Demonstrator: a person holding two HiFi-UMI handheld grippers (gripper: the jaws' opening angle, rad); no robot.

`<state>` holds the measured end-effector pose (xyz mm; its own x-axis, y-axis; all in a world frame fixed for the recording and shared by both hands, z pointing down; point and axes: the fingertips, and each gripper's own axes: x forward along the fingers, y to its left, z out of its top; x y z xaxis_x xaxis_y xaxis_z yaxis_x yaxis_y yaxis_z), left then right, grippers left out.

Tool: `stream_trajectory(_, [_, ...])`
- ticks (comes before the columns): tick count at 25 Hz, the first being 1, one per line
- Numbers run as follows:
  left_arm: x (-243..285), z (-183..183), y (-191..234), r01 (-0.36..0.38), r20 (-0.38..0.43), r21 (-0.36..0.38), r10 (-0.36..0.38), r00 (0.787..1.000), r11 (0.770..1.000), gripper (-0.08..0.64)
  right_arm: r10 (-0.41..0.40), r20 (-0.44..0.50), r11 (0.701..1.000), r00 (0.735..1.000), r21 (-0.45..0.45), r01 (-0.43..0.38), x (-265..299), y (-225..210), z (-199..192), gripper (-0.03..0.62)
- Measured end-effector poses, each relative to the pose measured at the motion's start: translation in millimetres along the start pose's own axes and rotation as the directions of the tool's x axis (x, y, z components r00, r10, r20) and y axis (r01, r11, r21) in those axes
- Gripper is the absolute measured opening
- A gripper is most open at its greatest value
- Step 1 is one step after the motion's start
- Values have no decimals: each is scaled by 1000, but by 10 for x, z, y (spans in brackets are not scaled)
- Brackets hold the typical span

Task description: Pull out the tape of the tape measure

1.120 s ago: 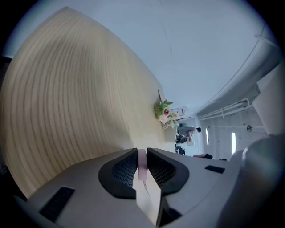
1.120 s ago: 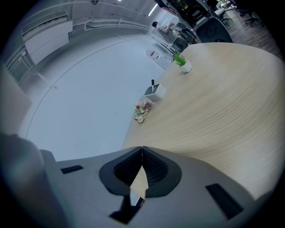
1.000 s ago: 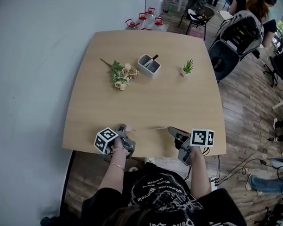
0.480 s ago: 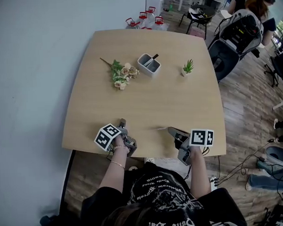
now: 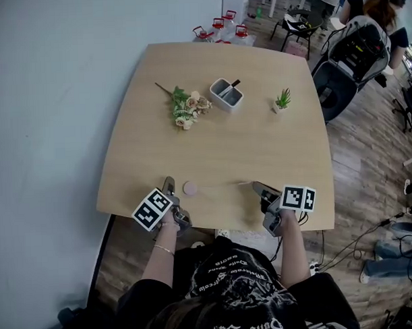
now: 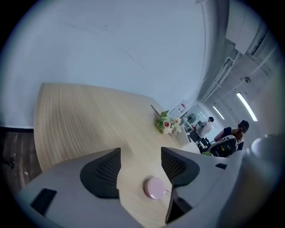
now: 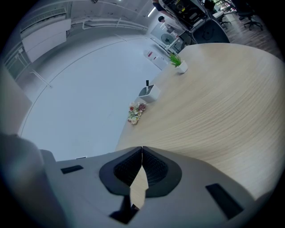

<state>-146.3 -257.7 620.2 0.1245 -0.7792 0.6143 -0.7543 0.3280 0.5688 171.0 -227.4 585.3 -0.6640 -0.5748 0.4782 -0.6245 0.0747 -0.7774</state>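
A small round pink tape measure (image 5: pixel 190 188) lies flat on the wooden table (image 5: pixel 212 147) near its front edge. A thin pale tape (image 5: pixel 223 185) runs from it rightward to my right gripper (image 5: pixel 255 187). That gripper's pads are pressed together (image 7: pixel 141 156) with only a thin sliver between them. My left gripper (image 5: pixel 168 183) stands just left of the pink case; its jaws are opening wide (image 6: pixel 140 164) and touch nothing. In the left gripper view the tape measure (image 6: pixel 155 188) lies on the wood below the gap, near the right finger.
Further back on the table are a bunch of artificial flowers (image 5: pixel 187 108), a grey holder with a pen (image 5: pixel 226 93) and a small potted plant (image 5: pixel 282 100). Red-capped bottles (image 5: pixel 221 28) stand on the floor beyond. Chairs and people are at the far right.
The left gripper has opened and let go of the pink tape measure, which now lies bare on the table to its right. The right gripper has stayed shut in place.
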Motion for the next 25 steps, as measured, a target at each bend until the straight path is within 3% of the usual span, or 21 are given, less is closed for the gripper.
stream_trajectory(7, [-445,251,109,36,108,133,-51,993,990,276,-108,-51,994,993,28,110,161,-392,-29,17])
stream_trajectory(11, [-638,401,126,76,160,135,-98,982,988,276,-175,-64,984,983,34,177,223,-585,-107,17])
stream_trajectory(15, [-796,524,60,158,194,87,-172,966,984,276,-225,-87,973,970,36,229,282,-716,-173,17])
stream_trajectory(20, [-884,505,121,150,184,106,-167,969,983,276,-348,-20,937,937,1,349,198,-829,-143,27])
stream_trajectory(22, [-891,487,109,157,179,113,-176,968,981,276,-345,2,939,939,-7,345,183,-789,-137,144])
stream_trajectory(25, [-883,437,92,161,160,148,-184,970,976,276,-347,30,937,938,-27,347,150,-726,-143,255])
